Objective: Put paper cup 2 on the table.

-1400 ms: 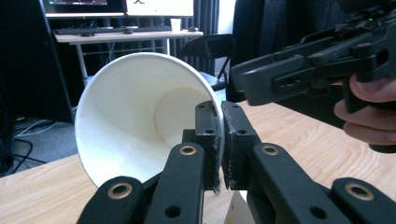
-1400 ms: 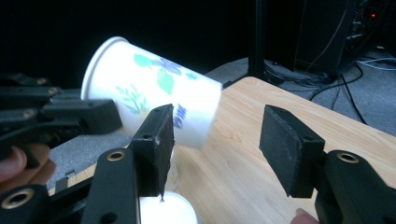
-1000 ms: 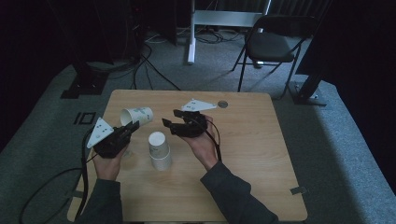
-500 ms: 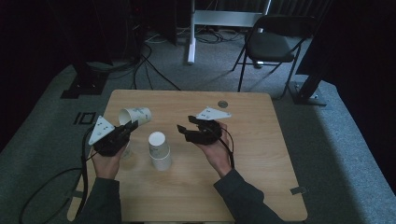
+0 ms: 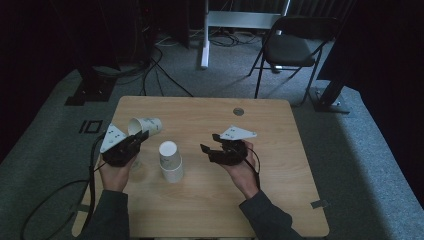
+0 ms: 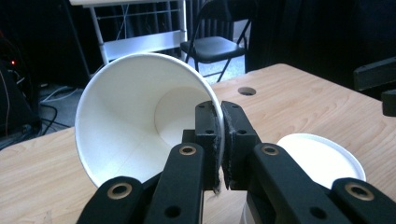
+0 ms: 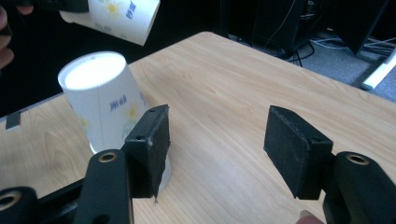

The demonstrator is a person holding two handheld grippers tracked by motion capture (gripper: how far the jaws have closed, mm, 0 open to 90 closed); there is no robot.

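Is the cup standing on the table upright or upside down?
Upside down: the standing cup rests on the table with its closed base up.

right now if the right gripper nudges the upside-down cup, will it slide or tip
The upside-down cup is thin paper and looks empty, so probably very light: a low nudge would likely slide it on the smooth table. It stands on its wide rim, so tipping seems unlikely unless pushed near the top. A hard squeeze would probably dent it.
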